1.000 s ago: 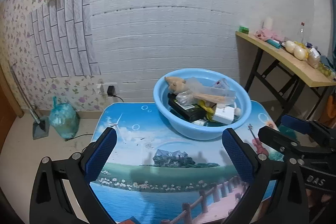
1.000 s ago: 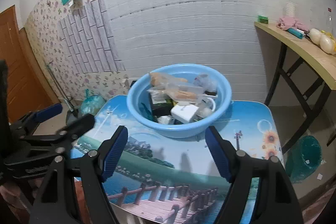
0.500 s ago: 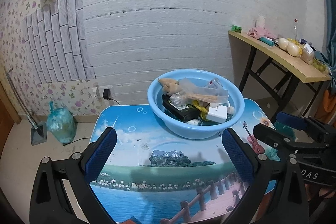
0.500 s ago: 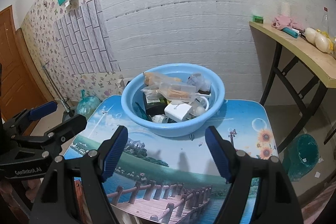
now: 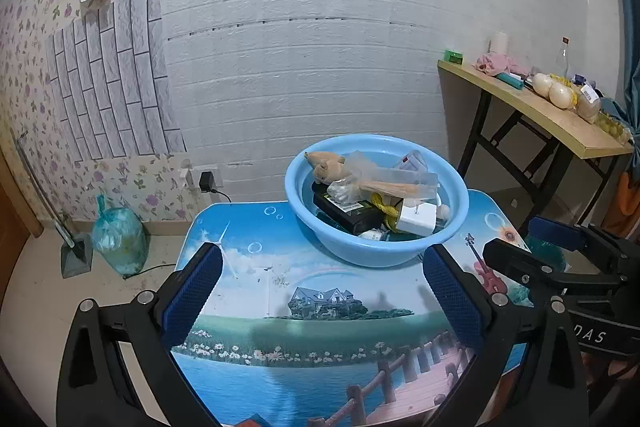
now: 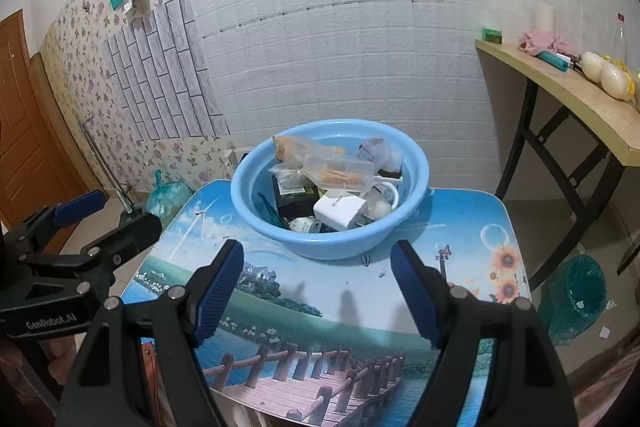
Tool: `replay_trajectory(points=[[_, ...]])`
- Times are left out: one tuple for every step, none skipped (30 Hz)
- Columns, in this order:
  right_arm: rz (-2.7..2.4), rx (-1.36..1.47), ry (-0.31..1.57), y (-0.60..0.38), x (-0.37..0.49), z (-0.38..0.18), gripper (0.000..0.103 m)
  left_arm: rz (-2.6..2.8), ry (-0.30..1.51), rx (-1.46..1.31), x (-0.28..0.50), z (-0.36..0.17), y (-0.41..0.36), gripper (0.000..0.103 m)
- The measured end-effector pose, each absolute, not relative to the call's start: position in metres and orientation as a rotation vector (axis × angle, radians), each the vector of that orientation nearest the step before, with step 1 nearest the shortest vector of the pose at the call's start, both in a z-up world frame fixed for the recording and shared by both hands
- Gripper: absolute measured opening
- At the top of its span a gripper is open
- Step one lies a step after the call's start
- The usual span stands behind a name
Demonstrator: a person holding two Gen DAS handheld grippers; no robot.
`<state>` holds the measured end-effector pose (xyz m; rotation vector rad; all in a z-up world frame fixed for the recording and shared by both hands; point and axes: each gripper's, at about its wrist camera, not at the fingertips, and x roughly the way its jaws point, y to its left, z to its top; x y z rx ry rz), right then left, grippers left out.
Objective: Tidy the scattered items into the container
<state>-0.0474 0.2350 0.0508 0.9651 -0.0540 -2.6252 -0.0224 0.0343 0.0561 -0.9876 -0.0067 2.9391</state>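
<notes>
Holding both grippers level with the near edge of the table (image 5: 248, 255), I see the basin (image 5: 454, 211) straight ahead of them, at the far side. The left gripper (image 5: 320, 301) gapes wide with nothing between its pads; the right gripper (image 6: 318, 291) stands likewise apart and empty. Everything I can spot, the white charger (image 6: 340, 209) among it, lies piled inside the basin. No loose item shows on the tabletop in either view, so I judge the tidying is about finished. The basin sits slightly nearer my right gripper, should anything need settling.
</notes>
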Motion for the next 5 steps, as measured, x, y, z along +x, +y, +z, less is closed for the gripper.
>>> replay_trajectory(points=[[-2.626, 0.965, -0.054, 0.2349, -0.0471, 0.0503, 0.076, 2.932, -0.01, -0.99, -0.0231, 0.0557, 0.0345, 0.101], [-2.625, 0.965, -0.054, 0.2351, -0.0471, 0.0501, 0.076, 2.918, -0.012, -0.993, -0.0235, 0.0555, 0.0345, 0.101], [-2.625, 0.965, -0.054, 0.2352, -0.0471, 0.05, 0.076, 2.912, -0.011, -0.993, -0.0233, 0.0556, 0.0352, 0.101], [-2.625, 0.966, -0.054, 0.2353, -0.0472, 0.05, 0.076, 2.908, -0.009, -0.991, -0.0232, 0.0554, 0.0356, 0.101], [-2.625, 0.967, -0.055, 0.2354, -0.0472, 0.0499, 0.076, 2.902, -0.004, -0.989, -0.0232, 0.0556, 0.0361, 0.101]])
